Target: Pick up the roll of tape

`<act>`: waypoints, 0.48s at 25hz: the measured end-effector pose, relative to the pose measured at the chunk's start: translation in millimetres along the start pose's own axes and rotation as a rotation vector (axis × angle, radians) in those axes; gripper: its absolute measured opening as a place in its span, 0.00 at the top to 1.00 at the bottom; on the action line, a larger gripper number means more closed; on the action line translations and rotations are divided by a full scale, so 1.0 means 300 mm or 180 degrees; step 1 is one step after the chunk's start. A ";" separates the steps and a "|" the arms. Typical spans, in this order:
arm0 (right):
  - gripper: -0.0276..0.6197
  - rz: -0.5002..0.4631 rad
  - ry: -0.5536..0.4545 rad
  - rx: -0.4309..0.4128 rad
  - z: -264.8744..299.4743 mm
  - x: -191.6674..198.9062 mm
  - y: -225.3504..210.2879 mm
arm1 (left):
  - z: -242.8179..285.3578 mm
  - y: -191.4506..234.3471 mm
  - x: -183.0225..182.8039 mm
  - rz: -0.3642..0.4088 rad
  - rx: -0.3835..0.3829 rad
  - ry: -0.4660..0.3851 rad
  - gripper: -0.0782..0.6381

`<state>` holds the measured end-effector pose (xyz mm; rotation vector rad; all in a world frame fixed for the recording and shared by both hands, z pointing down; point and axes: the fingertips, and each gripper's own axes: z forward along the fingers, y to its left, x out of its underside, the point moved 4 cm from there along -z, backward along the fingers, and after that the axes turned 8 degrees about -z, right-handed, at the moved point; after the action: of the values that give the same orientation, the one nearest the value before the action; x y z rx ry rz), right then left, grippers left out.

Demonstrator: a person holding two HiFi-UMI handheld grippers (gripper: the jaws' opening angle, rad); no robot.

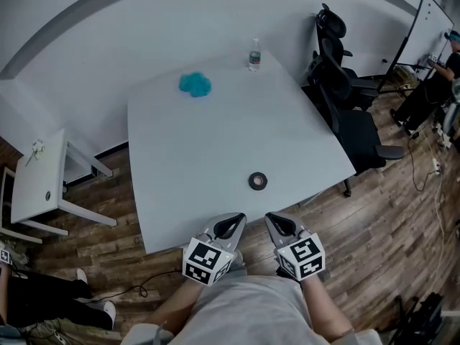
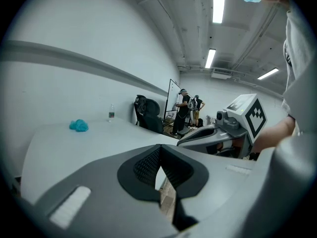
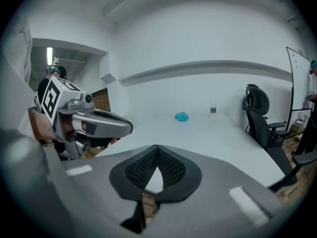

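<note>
I'd say the pick-up hasn't begun; this is the approach. The left gripper [image 1: 230, 225] sits at the near edge of the table [image 1: 180, 157], clenched on nothing, and its own view shows its ribbed pads meeting tip to tip. The tape [image 1: 258, 180] lies flat on the tabletop as a dark ring not far in from that edge. It is ahead of both tools, clear of them, and a touch nearer the right one. The right gripper [image 1: 282, 225] is just beside its partner and is also pressed closed with nothing in it.

Whichever tool goes for the roll will have to spread its jaws first. It then needs to reach forward and down over the edge. From there it can either drop one jaw into the hole or straddle the whole ring. The roll is low and the top looks smooth, so I'd expect it to skid away if a jaw nudges it before the pinch closes.

At the far left a small white side table [image 1: 43, 178] stands against the wall. The big table is pale and nearly bare. A blue wad [image 1: 195, 85] lies toward its far side, though I can't tell what it is. A bottle [image 1: 254, 54] stands upright at the far edge. Black chairs [image 1: 345, 99] are pushed up along its right side. Beyond them a whiteboard [image 1: 424, 31] stands with a person [image 1: 440, 77] beside it. The floor [image 1: 388, 214] is dark wood planks.
</note>
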<state>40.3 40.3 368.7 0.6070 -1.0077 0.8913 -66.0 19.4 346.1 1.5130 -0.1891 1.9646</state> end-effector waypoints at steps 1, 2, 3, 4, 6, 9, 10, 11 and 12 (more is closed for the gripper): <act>0.95 -0.0002 -0.0007 0.0015 0.016 -0.011 -0.006 | 0.006 0.016 -0.006 0.0009 0.0015 0.0010 0.86; 0.95 -0.0006 -0.0013 0.0031 0.030 -0.022 -0.012 | 0.011 0.033 -0.012 0.0017 0.0026 0.0021 0.86; 0.95 -0.0012 -0.0017 0.0049 0.042 -0.033 -0.018 | 0.016 0.048 -0.019 0.0025 0.0035 0.0029 0.86; 0.95 -0.0017 -0.0019 0.0066 0.052 -0.043 -0.025 | 0.022 0.062 -0.026 0.0032 0.0042 0.0034 0.86; 0.95 -0.0020 -0.0009 0.0084 0.063 -0.051 -0.038 | 0.035 0.081 -0.037 0.0032 0.0051 0.0035 0.86; 0.95 -0.0024 0.0027 0.0083 0.073 -0.049 -0.059 | 0.056 0.093 -0.046 0.0015 0.0065 0.0034 0.86; 0.95 -0.0029 0.0039 0.0084 0.078 -0.050 -0.067 | 0.063 0.096 -0.047 0.0009 0.0069 0.0035 0.86; 0.95 -0.0037 0.0050 0.0083 0.084 -0.052 -0.076 | 0.071 0.100 -0.049 0.0005 0.0070 0.0037 0.86; 0.95 -0.0047 0.0064 0.0076 0.091 -0.055 -0.086 | 0.078 0.104 -0.052 0.0001 0.0070 0.0039 0.86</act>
<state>45.6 -0.1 364.5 0.6238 -0.9745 0.8961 -62.3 -22.5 347.7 1.5146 -0.1632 1.9817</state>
